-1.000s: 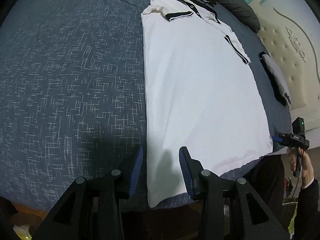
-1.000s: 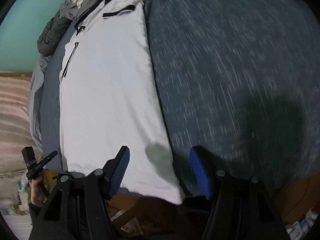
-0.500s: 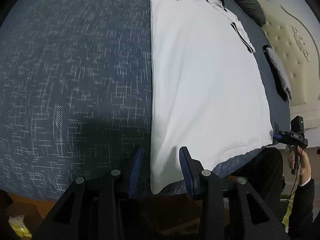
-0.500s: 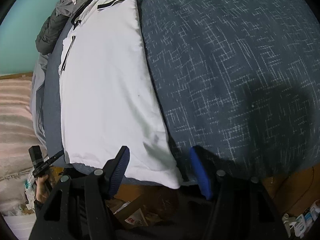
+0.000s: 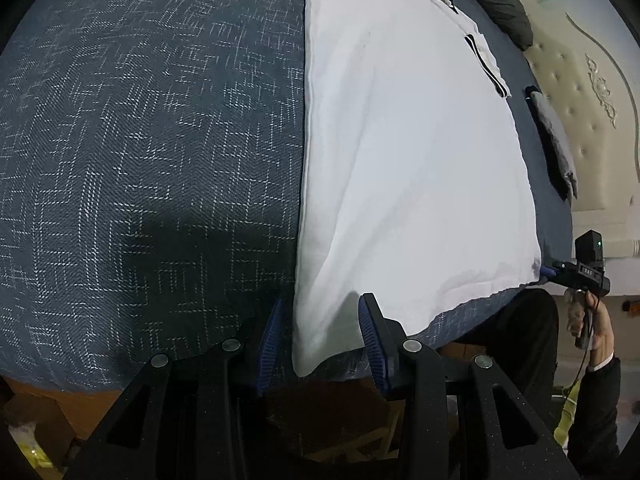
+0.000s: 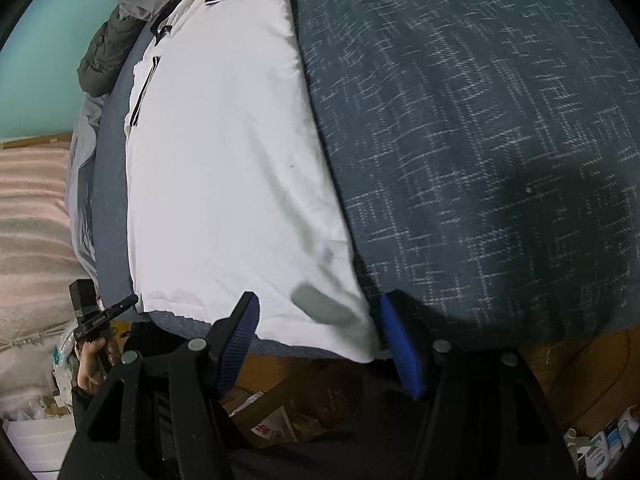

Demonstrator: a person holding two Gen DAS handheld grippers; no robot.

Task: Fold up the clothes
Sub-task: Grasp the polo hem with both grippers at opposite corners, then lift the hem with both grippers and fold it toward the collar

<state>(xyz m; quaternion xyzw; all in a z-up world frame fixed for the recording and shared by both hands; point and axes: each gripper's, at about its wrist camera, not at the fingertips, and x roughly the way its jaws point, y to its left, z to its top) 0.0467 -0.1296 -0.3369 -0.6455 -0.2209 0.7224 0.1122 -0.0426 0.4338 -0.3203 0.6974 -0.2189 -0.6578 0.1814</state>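
- White polo shirt point(image 5: 416, 152): smooth knit, a long folded rectangle with black-trimmed collar and sleeve bands at its far end, lying flat on the bed ahead of both pairs of jaws.
- Left gripper point(image 5: 320, 320): ribbed blue pads stand apart, straddling one near hem corner (the pads do not appear to press the cloth).
- Right gripper point(image 6: 318, 316): jaws wide apart, the other near hem corner between them, not pinched; its far-side view shows a hand point(image 5: 592, 320) on its handle.
- Bedspread point(image 5: 160, 140): dark blue weave flecked with white crosshatching, stretching to the outer side of each gripper.
- Headboard point(image 5: 592, 92): cream, button-tufted, beyond the shirt's far edge.
- Dark padded garment point(image 6: 108, 52): crumpled near the collar.
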